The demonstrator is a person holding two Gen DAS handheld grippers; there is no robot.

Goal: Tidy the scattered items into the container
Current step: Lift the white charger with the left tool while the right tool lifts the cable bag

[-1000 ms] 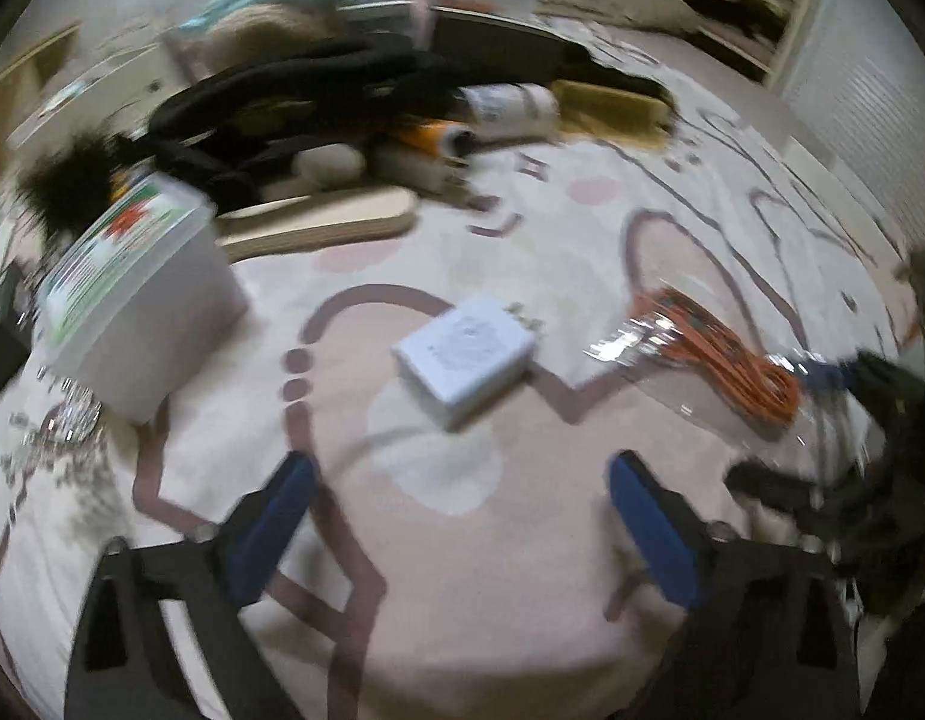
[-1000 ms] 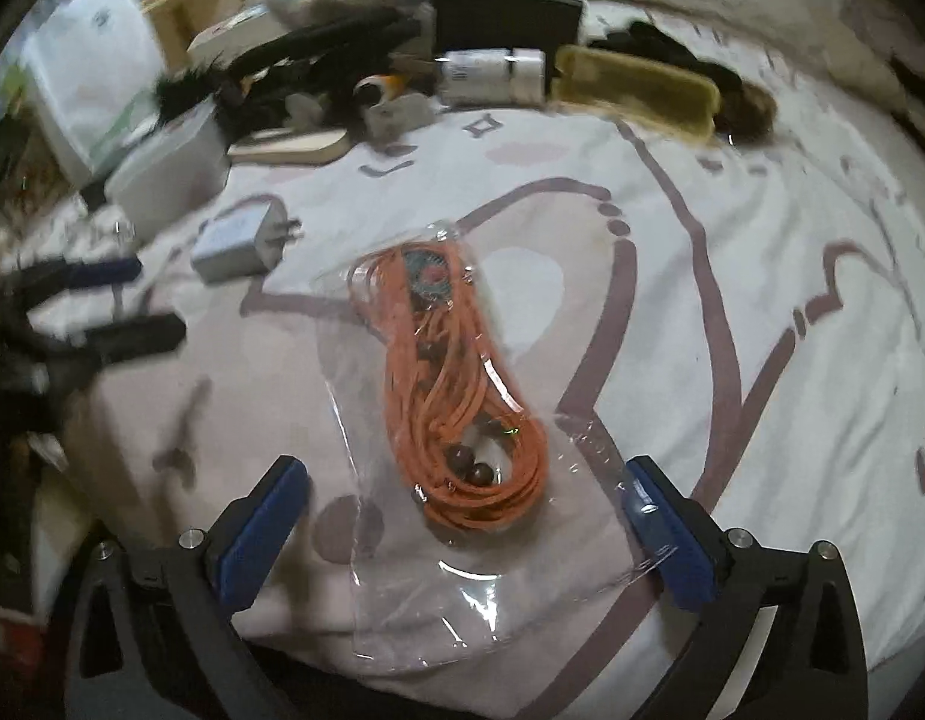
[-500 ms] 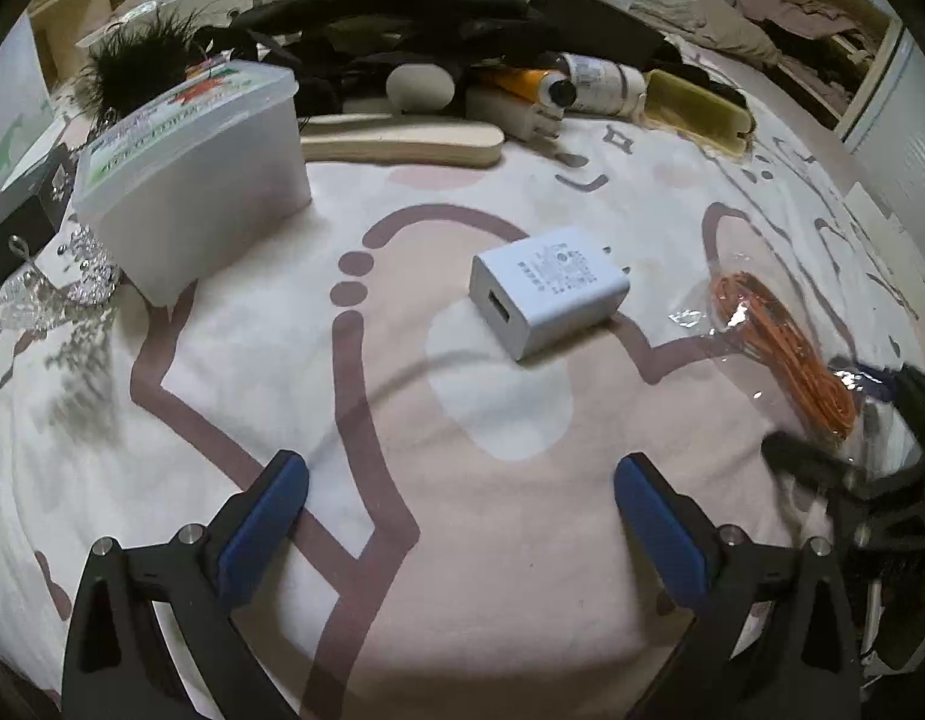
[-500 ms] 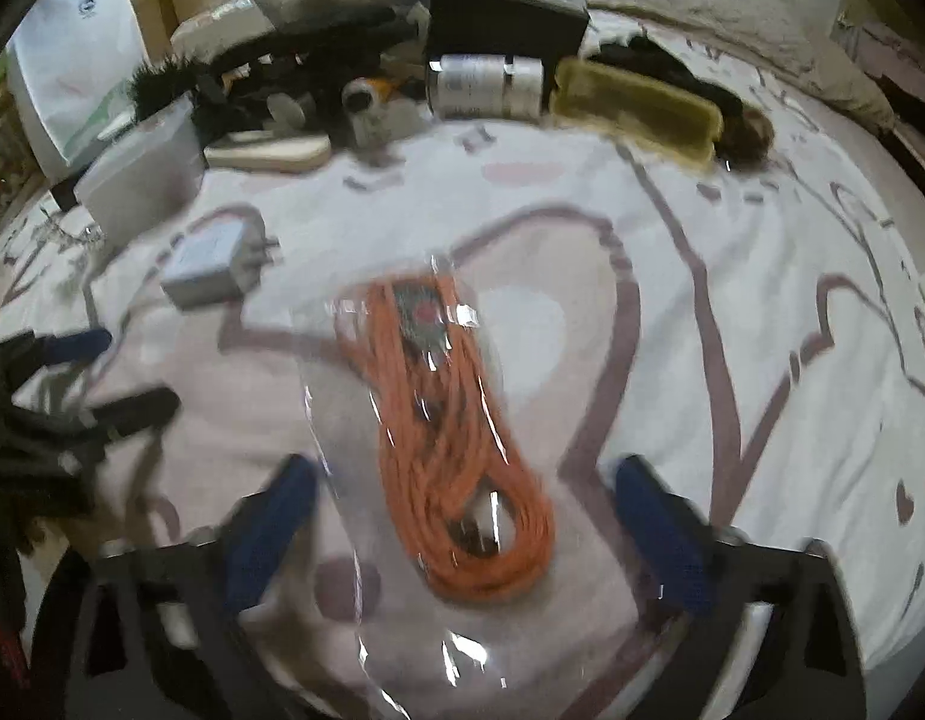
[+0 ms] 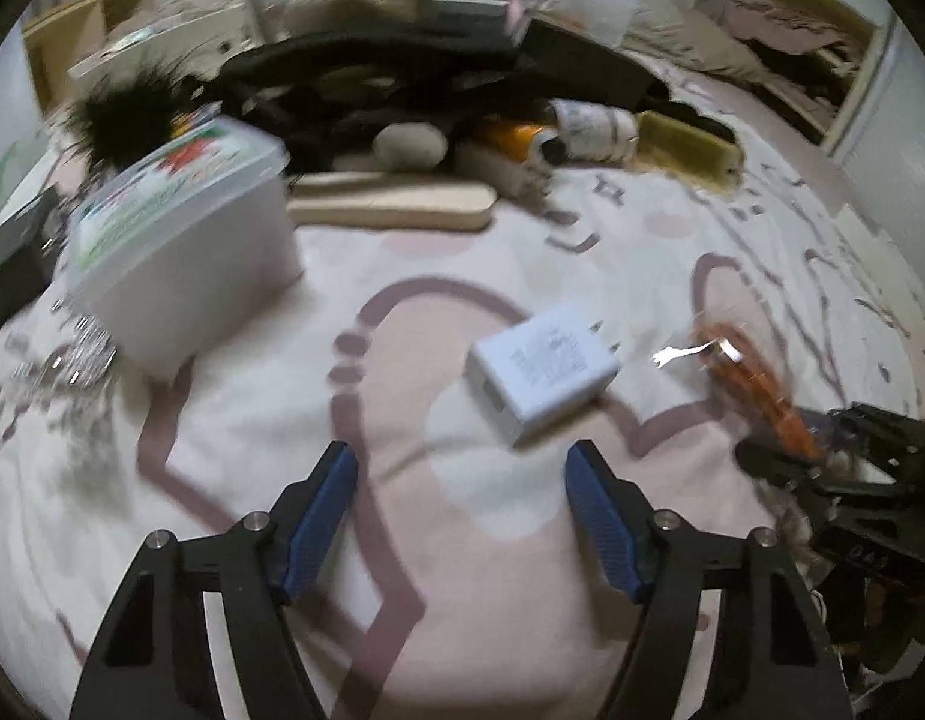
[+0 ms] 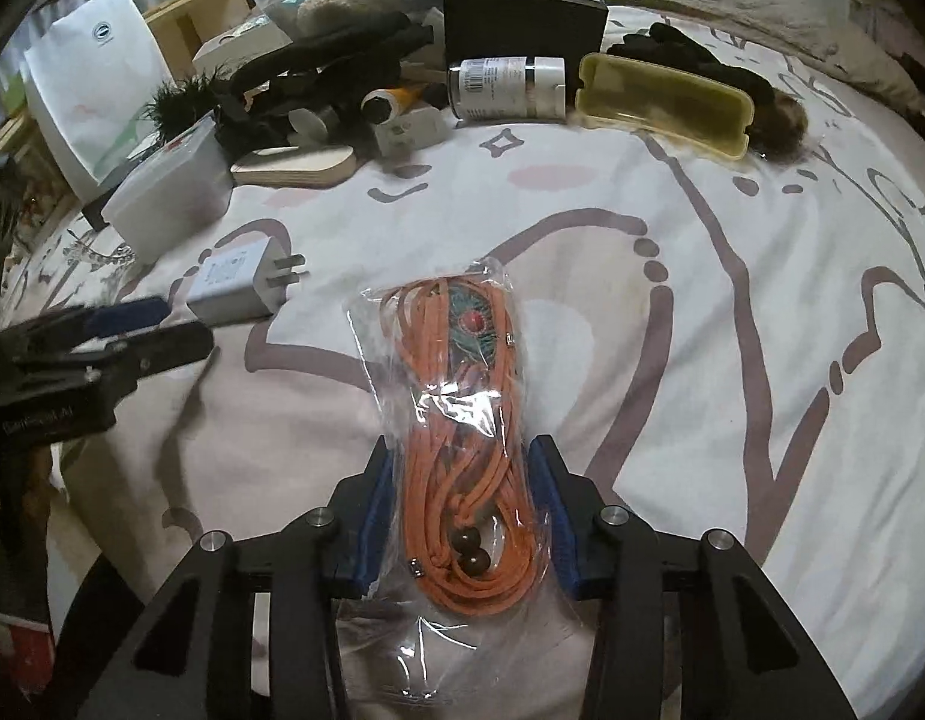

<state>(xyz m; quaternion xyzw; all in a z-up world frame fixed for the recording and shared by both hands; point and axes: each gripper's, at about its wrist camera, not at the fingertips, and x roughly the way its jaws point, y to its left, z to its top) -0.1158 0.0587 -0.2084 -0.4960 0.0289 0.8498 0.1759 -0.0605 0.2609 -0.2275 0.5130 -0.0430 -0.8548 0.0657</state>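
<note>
A clear bag of coiled orange cord (image 6: pixel 462 420) lies on the patterned bedsheet. My right gripper (image 6: pixel 465 450) is closing on it, its blue pads (image 6: pixel 375 504) against the bag's two sides. A white plug charger (image 5: pixel 543 372) lies just ahead of my left gripper (image 5: pixel 459 456), slightly to its right. The left jaws are closing with nothing between them. A white lidded plastic container (image 5: pixel 186 240) stands at the left, lid on. The left wrist view shows the cord bag (image 5: pixel 744 372) at the right edge. In the right wrist view the left gripper (image 6: pixel 156 324) sits beside the charger (image 6: pixel 237 285).
A pile of clutter lines the far side: a pale wooden sole (image 5: pixel 390 210), a labelled bottle (image 6: pixel 507 87), a yellow case (image 6: pixel 663 105), a black box (image 6: pixel 522 18) and dark fabric. A white paper bag (image 6: pixel 96 78) stands far left. Silvery beads (image 5: pixel 72 360) lie beside the container.
Both grippers' jaws have narrowed. The right pads have come in from wide apart to the sides of the cord bag. The left view is now closer to the charger.
</note>
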